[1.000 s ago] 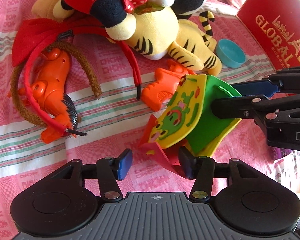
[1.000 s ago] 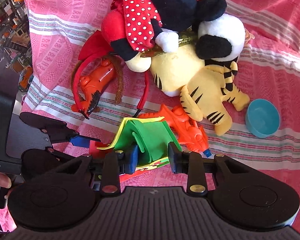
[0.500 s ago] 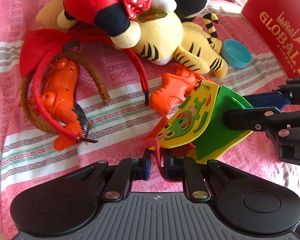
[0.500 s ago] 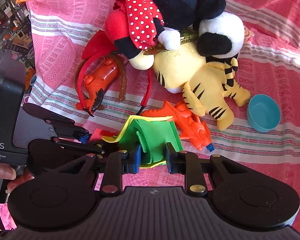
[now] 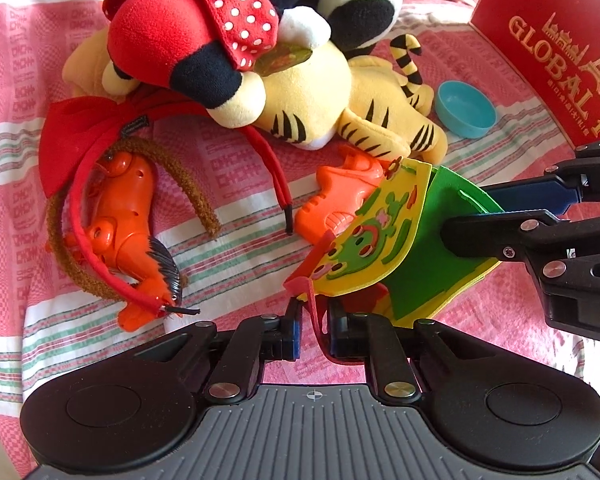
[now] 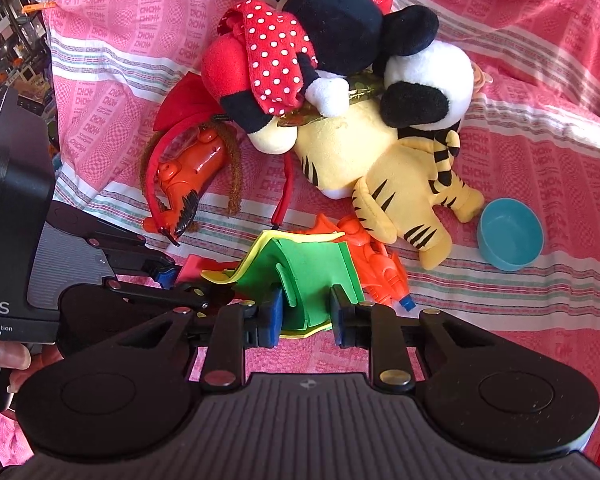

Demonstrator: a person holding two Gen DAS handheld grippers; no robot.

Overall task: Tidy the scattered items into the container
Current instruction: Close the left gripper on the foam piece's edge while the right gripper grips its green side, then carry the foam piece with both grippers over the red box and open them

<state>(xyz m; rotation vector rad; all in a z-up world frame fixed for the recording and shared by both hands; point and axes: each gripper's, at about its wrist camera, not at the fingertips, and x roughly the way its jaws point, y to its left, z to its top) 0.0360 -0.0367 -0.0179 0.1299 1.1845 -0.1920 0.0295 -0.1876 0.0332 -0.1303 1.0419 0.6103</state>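
My left gripper [image 5: 314,326] pinches the red foam sheet [image 5: 314,312] – my right gripper [image 6: 305,314] apparently clamps the green foam sheet [image 6: 308,268], orange toy gun [image 5: 340,200] at twelve o'clock.

A home-like play spot: plush toys [image 6: 340,80] on a pink cloth [image 6: 540,80].

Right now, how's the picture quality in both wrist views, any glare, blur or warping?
Left wrist view: sharp, hard sunlight; the yellow tiger plush looks washed out, gloss spots on the orange toy, and fisheye bends the striped cloth at the edges. Right wrist view: equally sharp, the blue bowl casts a crisp shadow, top-left background is dim and curved.
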